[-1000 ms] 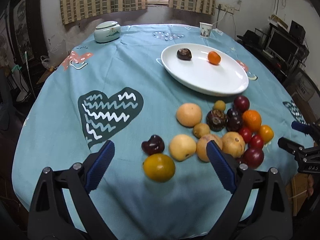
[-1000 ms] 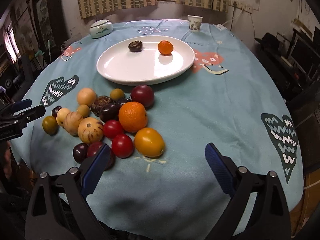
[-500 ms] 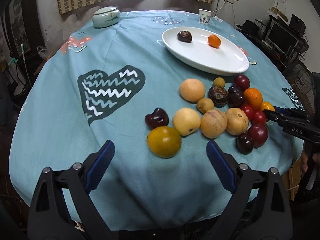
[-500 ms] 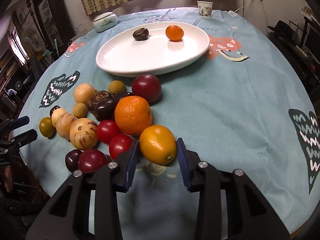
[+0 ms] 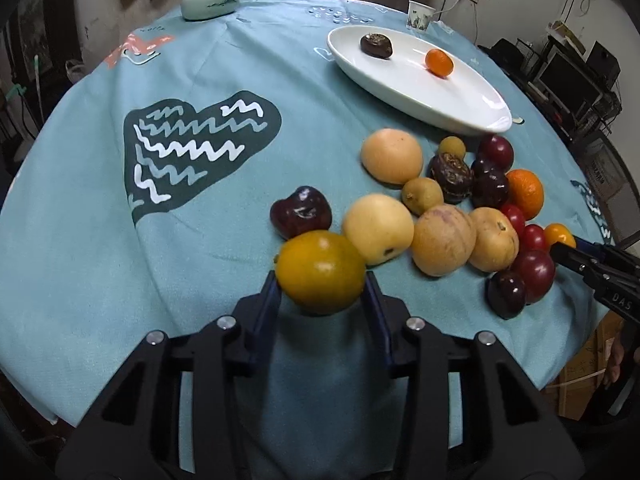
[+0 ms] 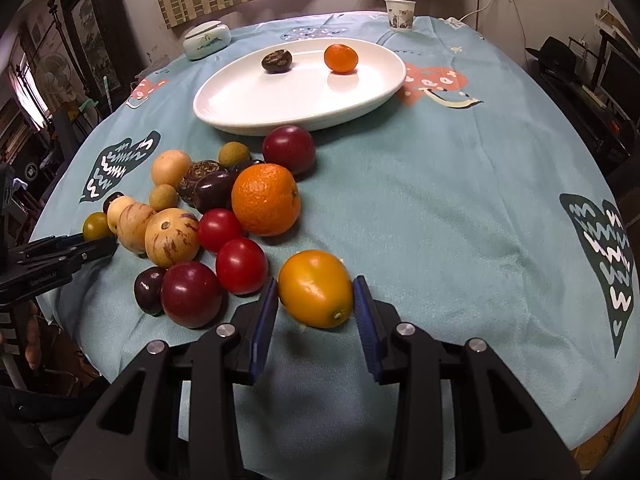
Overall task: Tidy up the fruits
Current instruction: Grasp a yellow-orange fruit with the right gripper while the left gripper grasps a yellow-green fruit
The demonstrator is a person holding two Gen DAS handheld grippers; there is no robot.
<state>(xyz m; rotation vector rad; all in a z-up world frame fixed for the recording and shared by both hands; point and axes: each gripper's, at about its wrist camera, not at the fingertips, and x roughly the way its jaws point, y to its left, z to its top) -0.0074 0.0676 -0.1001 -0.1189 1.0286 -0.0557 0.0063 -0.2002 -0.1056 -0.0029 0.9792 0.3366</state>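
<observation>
left gripper [image 5: 322, 280] | just closed | fingers apparently gripping yellow-green fruit [image 5: 320, 270] | on tablecloth [image 5: 100, 220]

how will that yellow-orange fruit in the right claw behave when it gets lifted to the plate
The yellow-orange fruit looks smooth and glossy, so it may slip between the right claw pads. It is egg-shaped, so it will likely roll once set on the white plate, whose floor looks gently curved. It seems firm, holding its shape under the pads.

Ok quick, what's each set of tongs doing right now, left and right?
Left tongs: have just closed on the yellow-green fruit.
Right tongs: closed on the orange-yellow fruit.
</observation>
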